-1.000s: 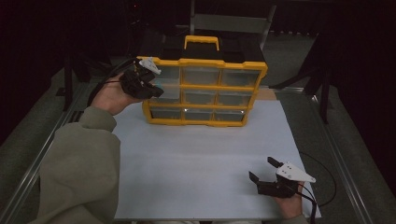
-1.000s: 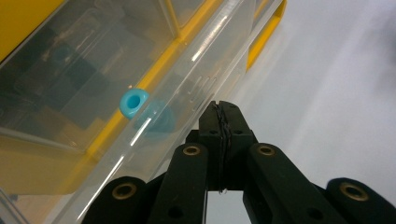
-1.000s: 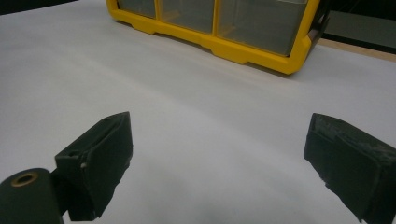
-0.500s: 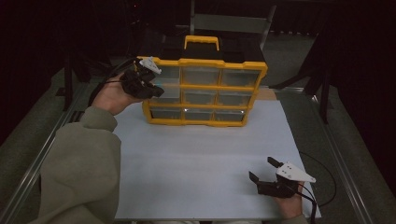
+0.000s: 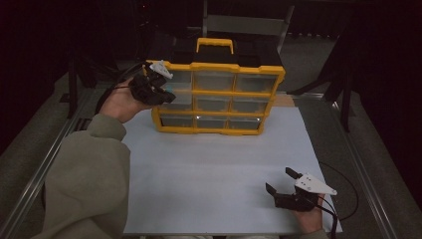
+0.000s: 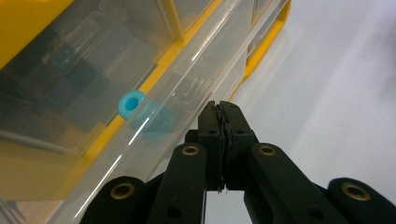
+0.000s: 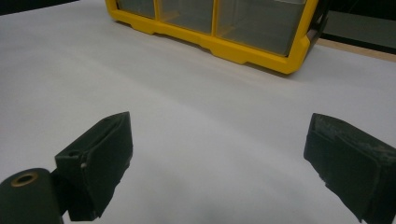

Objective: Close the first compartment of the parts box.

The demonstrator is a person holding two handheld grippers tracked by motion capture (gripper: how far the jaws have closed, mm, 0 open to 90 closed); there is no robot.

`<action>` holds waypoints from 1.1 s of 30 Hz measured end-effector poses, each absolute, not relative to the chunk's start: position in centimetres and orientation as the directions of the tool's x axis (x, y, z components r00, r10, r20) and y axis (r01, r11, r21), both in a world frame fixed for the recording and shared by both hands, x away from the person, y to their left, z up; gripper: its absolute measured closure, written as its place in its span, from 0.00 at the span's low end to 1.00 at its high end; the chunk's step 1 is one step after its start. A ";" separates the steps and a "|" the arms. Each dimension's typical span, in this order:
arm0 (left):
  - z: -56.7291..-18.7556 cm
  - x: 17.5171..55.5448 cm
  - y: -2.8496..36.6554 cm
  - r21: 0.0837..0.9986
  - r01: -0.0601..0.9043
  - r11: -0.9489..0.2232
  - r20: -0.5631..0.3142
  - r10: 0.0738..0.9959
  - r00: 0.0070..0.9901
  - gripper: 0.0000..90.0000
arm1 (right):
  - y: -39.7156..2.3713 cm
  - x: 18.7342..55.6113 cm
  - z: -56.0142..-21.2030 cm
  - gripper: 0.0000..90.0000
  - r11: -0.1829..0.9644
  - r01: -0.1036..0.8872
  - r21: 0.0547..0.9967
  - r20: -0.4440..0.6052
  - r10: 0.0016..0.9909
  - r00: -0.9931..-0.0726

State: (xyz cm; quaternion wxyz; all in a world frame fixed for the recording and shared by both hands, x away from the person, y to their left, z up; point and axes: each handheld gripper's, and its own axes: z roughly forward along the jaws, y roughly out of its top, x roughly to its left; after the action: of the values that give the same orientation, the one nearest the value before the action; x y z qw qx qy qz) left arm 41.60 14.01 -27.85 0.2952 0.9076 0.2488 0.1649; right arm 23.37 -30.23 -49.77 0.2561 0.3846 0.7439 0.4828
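High view: a white-covered bench [image 5: 209, 174] carries a yellow organizer case [image 5: 219, 94] standing upright at its far edge. At the case's left side, the left gripper [image 5: 166, 89], jaws pinched together on nothing, rests against a clear drawer front [image 6: 154, 135] near a small blue ring [image 6: 130, 102]. No drawer looks opened yet. The right gripper [image 5: 283, 181] waits wide open at the near edge.

Overhead, I look forward and down at the yellow organizer [image 5: 217, 94]; my left camera hugs it [image 6: 93, 93], my right sees it [image 7: 219, 28] from farther back.
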 end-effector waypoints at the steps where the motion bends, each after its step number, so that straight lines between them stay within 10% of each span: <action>1: -27.9 41.6 14.0 0.619 0.355 -0.701 0.152 0.550 0.821 0.99 | -30.2 23.4 -49.8 0.09 0.238 0.324 0.916 -0.010 0.820 -0.573; 33: -28.3 42.1 13.7 0.637 0.370 -0.676 0.148 0.579 0.802 0.99 | -30.2 23.4 -49.8 0.09 0.238 0.326 0.915 -0.008 0.819 -0.574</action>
State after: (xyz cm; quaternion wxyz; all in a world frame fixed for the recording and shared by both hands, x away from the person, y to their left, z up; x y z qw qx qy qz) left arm 42.08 13.67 -28.28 0.3039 0.8992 0.2638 0.1716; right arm 23.36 -30.24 -49.77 0.2552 0.3846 0.7440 0.4830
